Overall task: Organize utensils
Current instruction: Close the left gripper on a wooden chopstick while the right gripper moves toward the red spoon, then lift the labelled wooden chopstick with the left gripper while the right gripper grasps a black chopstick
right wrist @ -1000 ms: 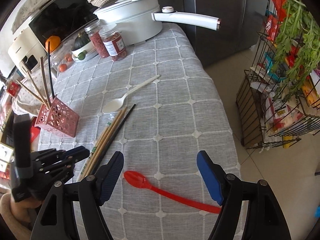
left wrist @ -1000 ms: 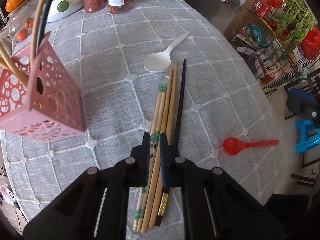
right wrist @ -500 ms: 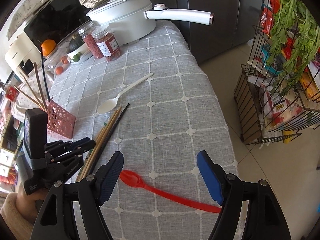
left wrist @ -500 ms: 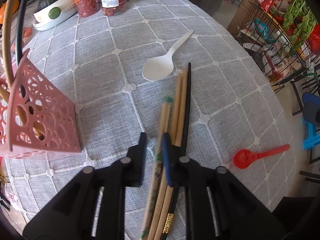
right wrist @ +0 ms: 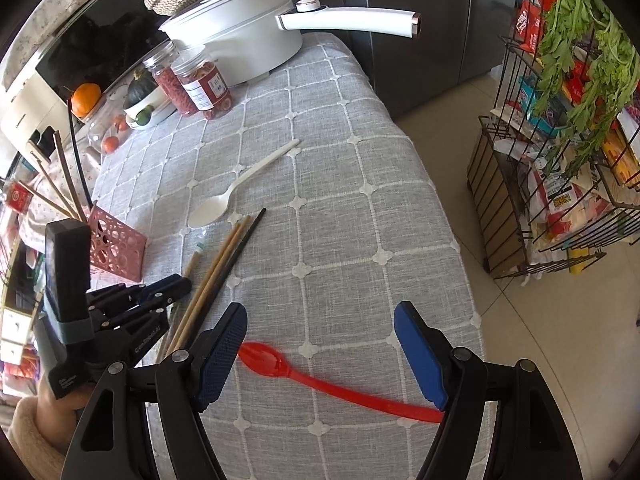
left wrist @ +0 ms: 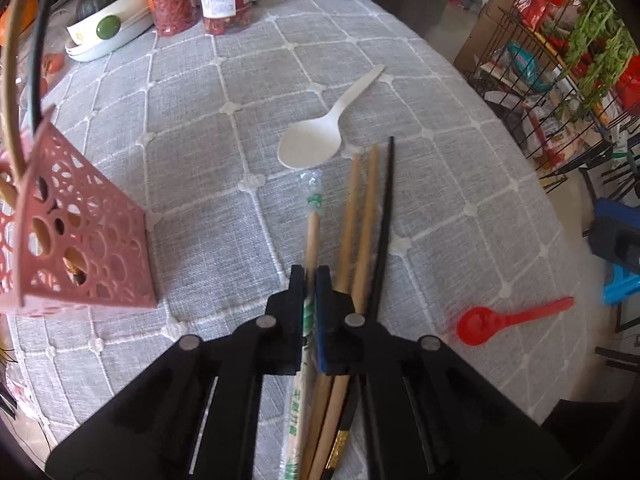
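My left gripper is shut on a pair of wooden chopsticks in a clear green-printed wrapper and holds it off the cloth, separate from the rest. It also shows in the right wrist view. Two bare wooden chopsticks and a black chopstick lie beside it. A white spoon lies beyond them. A red spoon lies to the right. A pink perforated holder with several chopsticks stands on the left. My right gripper is open and empty over the red spoon.
The table has a grey checked cloth. Two jars, a white pot and a bowl with produce stand at the back. A wire rack of greens stands on the floor right of the table edge.
My left gripper has lifted and pulled the wrapped chopsticks away from the other chopsticks. The view has shifted toward the table. The right gripper has stayed open over the red spoon.
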Demonstrator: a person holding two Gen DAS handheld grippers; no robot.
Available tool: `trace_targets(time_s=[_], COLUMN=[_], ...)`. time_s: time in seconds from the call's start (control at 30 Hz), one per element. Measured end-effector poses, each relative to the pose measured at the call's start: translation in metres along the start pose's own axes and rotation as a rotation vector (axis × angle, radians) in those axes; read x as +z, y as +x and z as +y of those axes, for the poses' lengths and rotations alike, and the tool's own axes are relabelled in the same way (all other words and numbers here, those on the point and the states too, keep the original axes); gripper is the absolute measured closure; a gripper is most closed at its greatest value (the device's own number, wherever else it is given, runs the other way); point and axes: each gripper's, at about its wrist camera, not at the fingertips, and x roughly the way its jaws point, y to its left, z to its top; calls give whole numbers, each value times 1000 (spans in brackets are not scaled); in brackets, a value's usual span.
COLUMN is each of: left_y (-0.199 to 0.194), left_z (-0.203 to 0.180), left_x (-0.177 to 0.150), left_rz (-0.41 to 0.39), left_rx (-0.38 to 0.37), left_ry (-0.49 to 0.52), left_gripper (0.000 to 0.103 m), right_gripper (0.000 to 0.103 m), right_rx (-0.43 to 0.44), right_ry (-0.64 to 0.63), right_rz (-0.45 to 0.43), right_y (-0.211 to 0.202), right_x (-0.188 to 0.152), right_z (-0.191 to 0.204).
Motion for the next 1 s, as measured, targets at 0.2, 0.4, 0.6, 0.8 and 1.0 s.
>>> trace_targets(time_s=[0.2,0.4,0.6,0.8,1.0], left_y=[-43,-88,-109,-121,-133], left_z=[-5,4,25,47,60], left_x=[-9,-23,-33,-39,-49], left_rz=[-82,-169,-223,-247,-261], left_rx=[-39,-67,-73,-75,-69], left_ry=[38,73,55,13,-3], left_gripper=[97,97,97,97,97], right_gripper=[26,26,26,26,45], right_rx=[-6,6,-7,-24,-58], right_ry=[6,6,-4,0,47], right_rz=[10,48,96,125,167], right_y=[6,25,53,77,102], right_x=[3,9,15,22,28], right_z=[7,29,59,79,81])
